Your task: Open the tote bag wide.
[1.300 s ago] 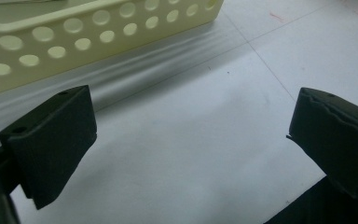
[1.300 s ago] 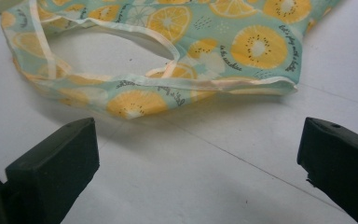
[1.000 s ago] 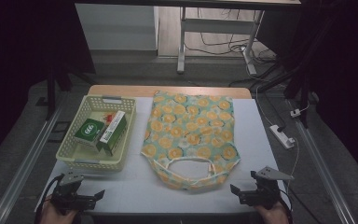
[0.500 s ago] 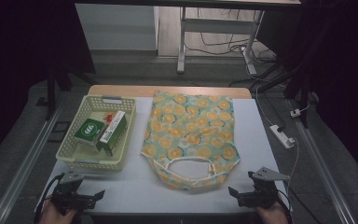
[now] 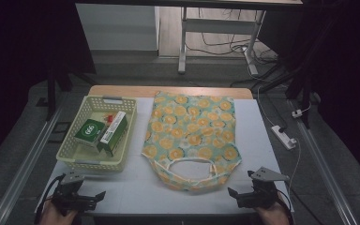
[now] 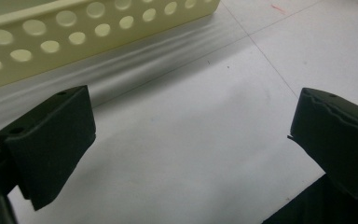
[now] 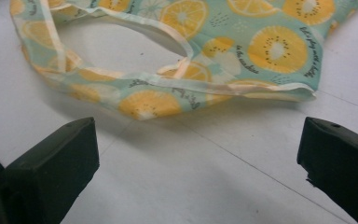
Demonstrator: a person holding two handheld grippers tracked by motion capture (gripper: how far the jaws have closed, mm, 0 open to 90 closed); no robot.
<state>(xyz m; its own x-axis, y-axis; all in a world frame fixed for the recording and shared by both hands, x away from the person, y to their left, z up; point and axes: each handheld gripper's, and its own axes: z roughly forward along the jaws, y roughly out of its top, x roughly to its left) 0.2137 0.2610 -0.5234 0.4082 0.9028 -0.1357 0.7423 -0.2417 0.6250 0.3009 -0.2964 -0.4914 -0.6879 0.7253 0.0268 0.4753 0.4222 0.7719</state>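
**Both grippers low at the near edge, the fruit-print bag lying flat between them**

The fruit-print bag (image 5: 190,136) lies spread on the white table (image 5: 136,187), its handle end toward the person and its closed end toward the far edge; the white-trimmed handle loop (image 7: 121,23) shows close ahead in the right gripper view, resting flat on the table surface, with nothing gripping it. The right gripper (image 5: 236,196) sits at the near right corner, just beside the bag's near hem but apart from it; its jaws stand wide apart and empty, the table bare between them. The left gripper (image 5: 96,198) rests at the near left corner, just in front of the pale yellow basket (image 5: 77,161); its jaws are likewise spread wide with nothing between them, and the basket's perforated wall (image 6: 74,28) runs across the top of the left gripper view, near but not touching.

Inside the basket a green box (image 5: 90,131) lies against a longer box with a white and red face (image 5: 113,129); a white power strip (image 5: 283,137) lies off the table's right side.

Against the frames of a second and half a second ago, little differs: the bag, the basket and its boxes lie where they were; both grippers have shifted only slightly along the near edge, the right one edging a touch leftward, and their jaws remain spread as before.
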